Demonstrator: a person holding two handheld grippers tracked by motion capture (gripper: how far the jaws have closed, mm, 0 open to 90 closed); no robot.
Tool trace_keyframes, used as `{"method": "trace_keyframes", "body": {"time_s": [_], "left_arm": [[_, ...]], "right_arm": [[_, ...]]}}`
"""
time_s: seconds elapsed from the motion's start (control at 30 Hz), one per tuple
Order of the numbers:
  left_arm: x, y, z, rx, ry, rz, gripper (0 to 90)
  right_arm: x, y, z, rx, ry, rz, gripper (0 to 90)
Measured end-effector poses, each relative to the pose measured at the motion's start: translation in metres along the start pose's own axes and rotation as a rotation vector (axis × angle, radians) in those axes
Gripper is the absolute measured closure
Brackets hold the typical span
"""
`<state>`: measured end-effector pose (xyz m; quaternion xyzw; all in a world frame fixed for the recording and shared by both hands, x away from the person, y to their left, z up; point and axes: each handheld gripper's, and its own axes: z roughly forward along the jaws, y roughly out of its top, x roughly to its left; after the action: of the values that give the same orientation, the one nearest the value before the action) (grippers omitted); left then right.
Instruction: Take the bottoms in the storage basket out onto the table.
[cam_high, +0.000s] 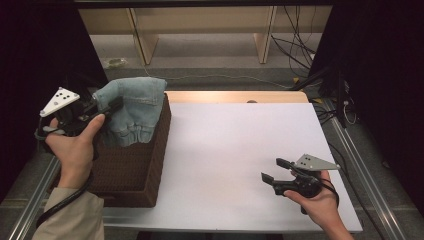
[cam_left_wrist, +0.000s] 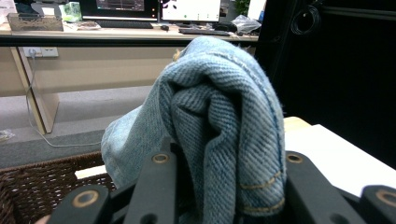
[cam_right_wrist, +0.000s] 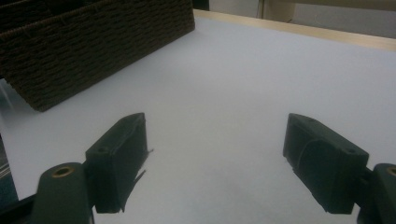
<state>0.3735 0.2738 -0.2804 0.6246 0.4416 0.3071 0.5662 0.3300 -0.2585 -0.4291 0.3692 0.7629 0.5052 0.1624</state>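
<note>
A bunched pair of light blue jeans (cam_high: 134, 107) hangs over the dark wicker basket (cam_high: 150, 165) at the table's left. My left gripper (cam_high: 102, 111) is shut on the jeans, held above the basket's far end. In the left gripper view the denim (cam_left_wrist: 224, 126) bulges up between the two black jaws. My right gripper (cam_high: 274, 170) stands open low over the white table sheet at the front right, with nothing between its fingers (cam_right_wrist: 119, 158). The basket's woven wall (cam_right_wrist: 93, 51) lies ahead and to the left in the right gripper view.
The white sheet (cam_high: 235, 150) covers most of the table, with a wooden strip (cam_high: 235, 96) along its far edge. Metal rails run along both table sides. Beyond lie a grey floor, desk legs and cables.
</note>
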Motion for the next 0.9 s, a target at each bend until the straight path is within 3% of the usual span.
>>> {"method": "trace_keyframes", "body": {"time_s": [0.9], "left_arm": [[-0.012, 0.004, 0.004, -0.005, -0.037, 0.010, 70.3]], "right_arm": [[0.000, 0.000, 0.000, 0.000, 0.001, 0.000, 22.8]]}}
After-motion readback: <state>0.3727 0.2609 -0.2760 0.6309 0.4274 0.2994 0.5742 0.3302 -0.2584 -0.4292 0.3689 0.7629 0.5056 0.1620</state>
